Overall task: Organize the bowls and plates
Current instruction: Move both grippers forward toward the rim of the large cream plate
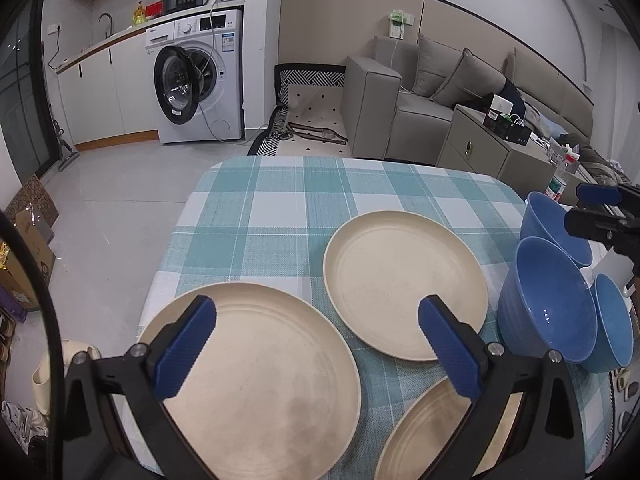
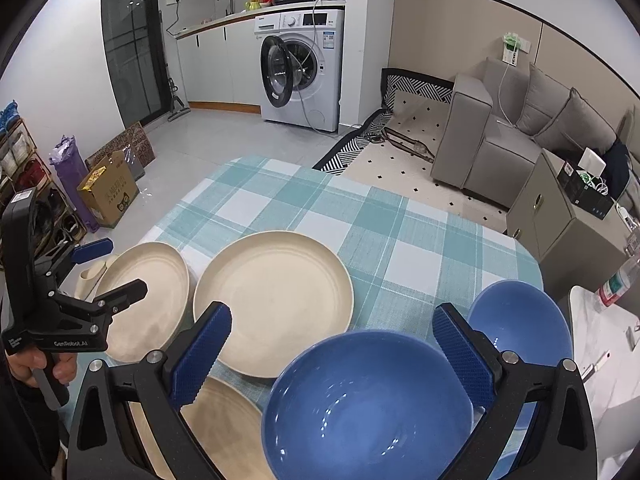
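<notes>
Three cream plates (image 1: 404, 284) lying flat and separate on the checked table (image 1: 280, 200), three blue bowls (image 2: 368, 408) clustered at its right edge, nothing stacked yet. Left gripper (image 1: 316, 344) hovering over the near plates with fingers spread wide, holding nothing; right gripper (image 2: 332, 352) above the nearest bowl, fingers likewise spread and empty. Probably light, stiff plastic-like ware with smooth, slippery surfaces, so best pinched across a rim edge: plates at the raised lip, bowls over the wall near the top.
</notes>
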